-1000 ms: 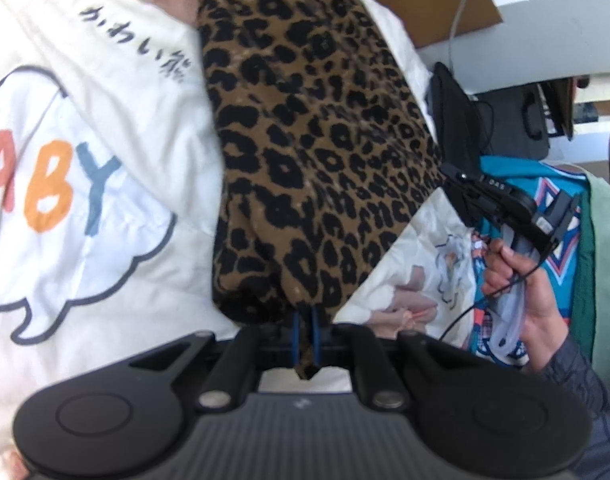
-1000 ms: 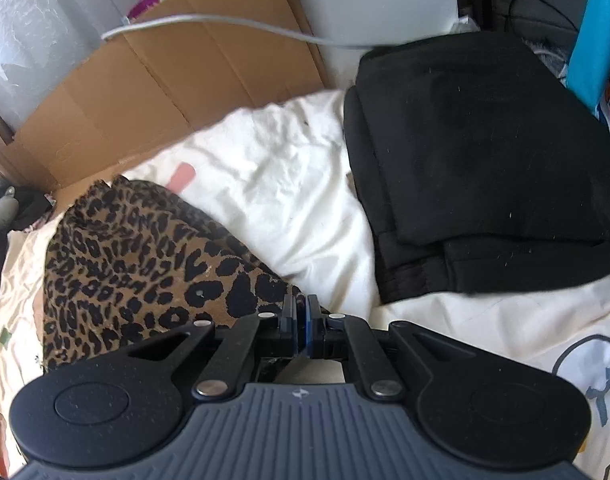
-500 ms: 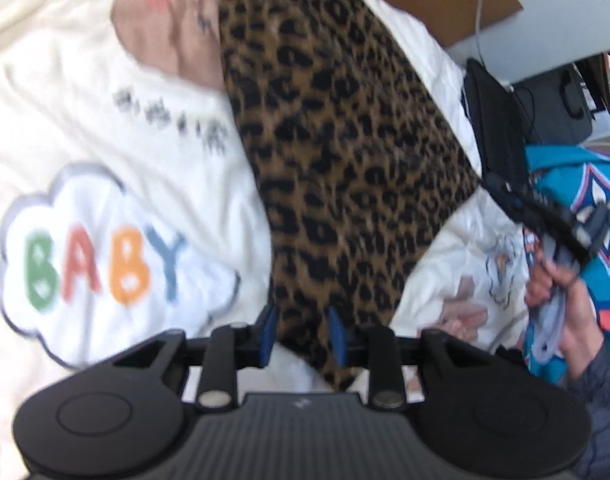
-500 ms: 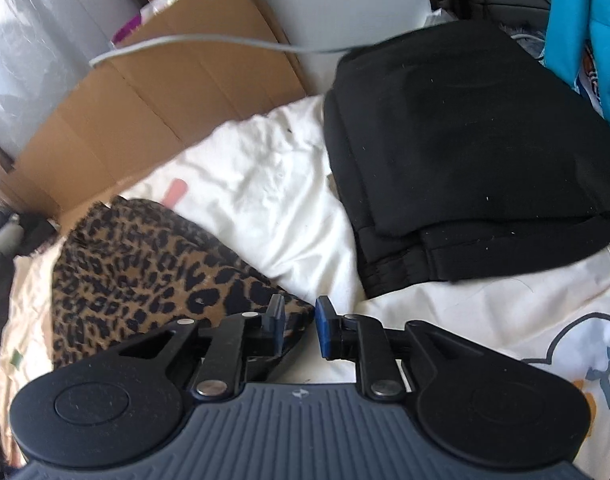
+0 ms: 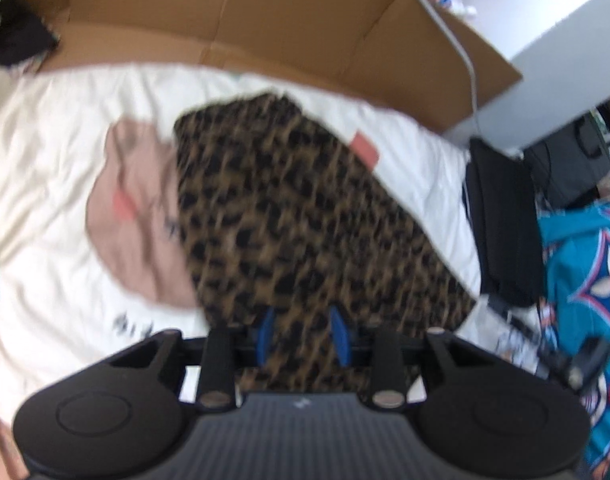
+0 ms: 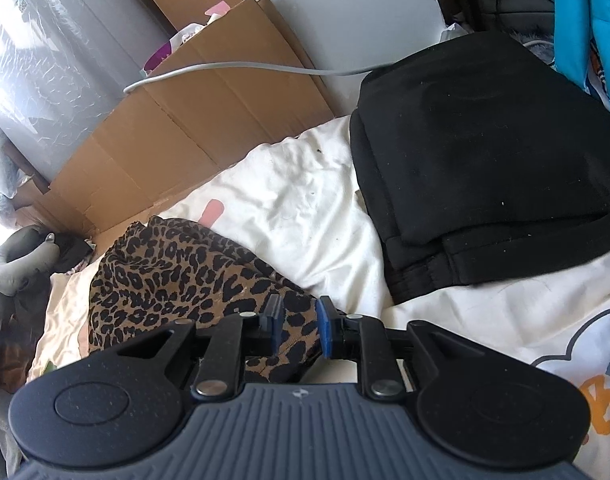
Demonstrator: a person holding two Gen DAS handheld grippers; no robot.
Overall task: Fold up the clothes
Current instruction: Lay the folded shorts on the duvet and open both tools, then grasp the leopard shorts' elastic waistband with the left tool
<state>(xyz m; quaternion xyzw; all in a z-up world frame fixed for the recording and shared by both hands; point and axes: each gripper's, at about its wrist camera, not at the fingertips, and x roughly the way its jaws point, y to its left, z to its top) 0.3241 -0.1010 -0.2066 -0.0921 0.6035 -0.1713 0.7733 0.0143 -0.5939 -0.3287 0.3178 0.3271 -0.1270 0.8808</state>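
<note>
A leopard-print garment lies flat on the white printed bedsheet. My left gripper is open, its blue pads apart over the garment's near edge. In the right wrist view the same garment lies at the left, and my right gripper is open with its pads apart over the garment's near corner. Neither gripper holds the cloth. The left wrist view is blurred.
A folded black garment lies on the bed to the right. Flattened cardboard with a grey cable stands along the far side. Teal patterned cloth lies at the right edge. A grey neck pillow sits far left.
Both grippers have opened and let go of the leopard-print garment, which now lies flat. The left gripper has swung up toward the cardboard; the right has drawn back slightly.
</note>
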